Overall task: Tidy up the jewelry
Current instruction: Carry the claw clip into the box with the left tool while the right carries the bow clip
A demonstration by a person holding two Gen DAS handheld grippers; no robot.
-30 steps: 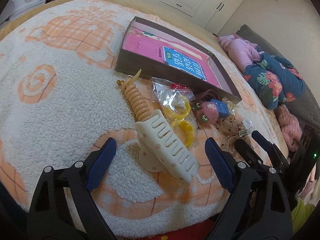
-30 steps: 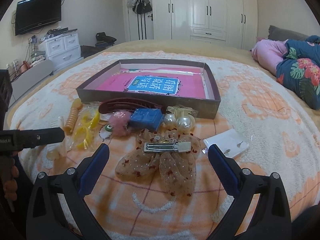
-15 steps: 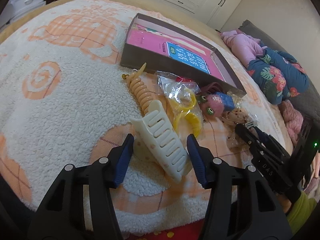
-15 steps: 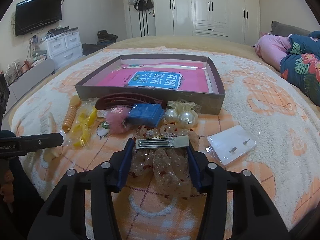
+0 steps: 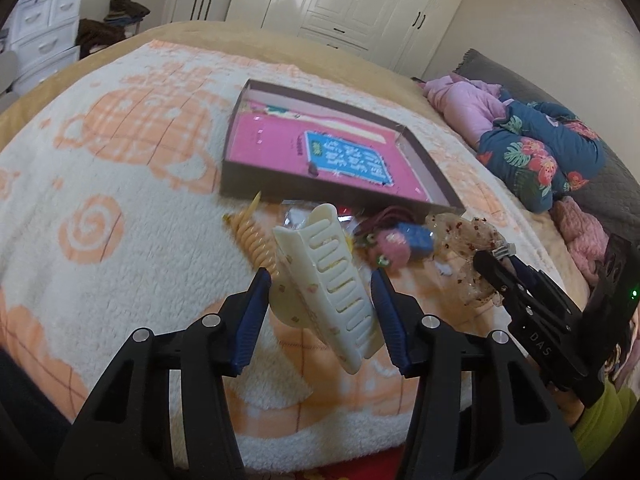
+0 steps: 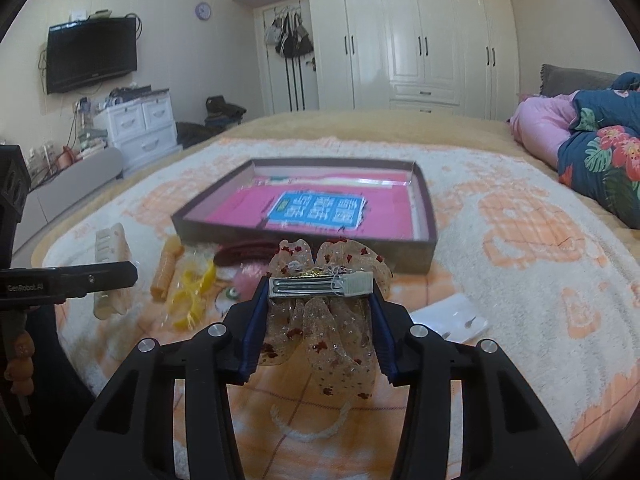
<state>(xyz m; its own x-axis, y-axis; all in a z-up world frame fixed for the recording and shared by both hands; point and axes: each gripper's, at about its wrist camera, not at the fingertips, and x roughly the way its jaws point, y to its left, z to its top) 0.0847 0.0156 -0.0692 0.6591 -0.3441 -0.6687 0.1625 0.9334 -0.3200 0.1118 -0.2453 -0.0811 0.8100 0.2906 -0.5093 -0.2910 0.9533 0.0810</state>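
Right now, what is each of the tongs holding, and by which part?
Left tongs clamp the cream claw clip across its two sides. Right tongs grip the sheer bow hair clip by the ends of its metal bar.

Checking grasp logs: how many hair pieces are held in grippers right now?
2. Cream claw clip in the left gripper; sheer bow clip in the right gripper. The others lie on the blanket.
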